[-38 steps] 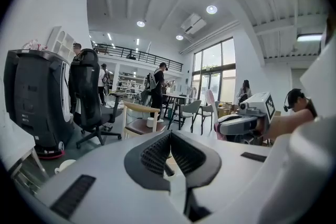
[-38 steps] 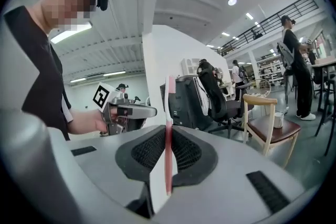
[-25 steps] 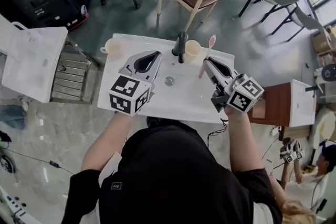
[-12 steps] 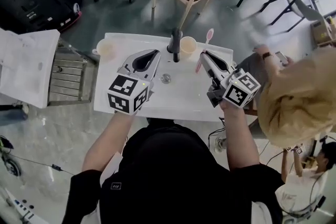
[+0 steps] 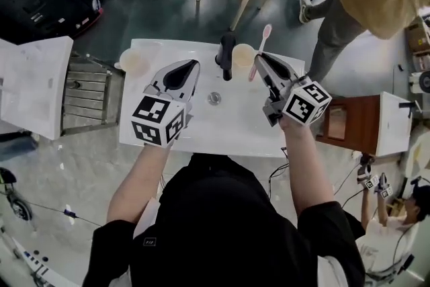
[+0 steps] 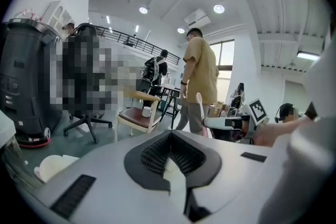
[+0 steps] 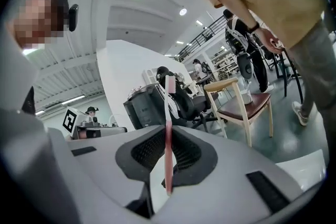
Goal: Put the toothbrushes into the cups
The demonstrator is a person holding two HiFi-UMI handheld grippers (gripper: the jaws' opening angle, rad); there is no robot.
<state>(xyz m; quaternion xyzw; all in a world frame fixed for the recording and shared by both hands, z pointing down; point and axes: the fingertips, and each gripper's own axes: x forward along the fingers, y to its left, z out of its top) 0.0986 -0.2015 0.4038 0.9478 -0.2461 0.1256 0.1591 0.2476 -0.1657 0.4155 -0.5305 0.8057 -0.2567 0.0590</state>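
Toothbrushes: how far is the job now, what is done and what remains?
Done: nothing yet; the left cup and the right cup both look empty. In hand: the right gripper is shut on the pink toothbrush, close to the right cup. The left gripper is shut and empty. Left: putting this toothbrush in; no other toothbrush is visible.

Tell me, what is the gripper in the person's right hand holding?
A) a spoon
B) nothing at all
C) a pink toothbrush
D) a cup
C: in the right gripper view, the right gripper has its jaws closed on a pink toothbrush, whose handle stands upright between them.
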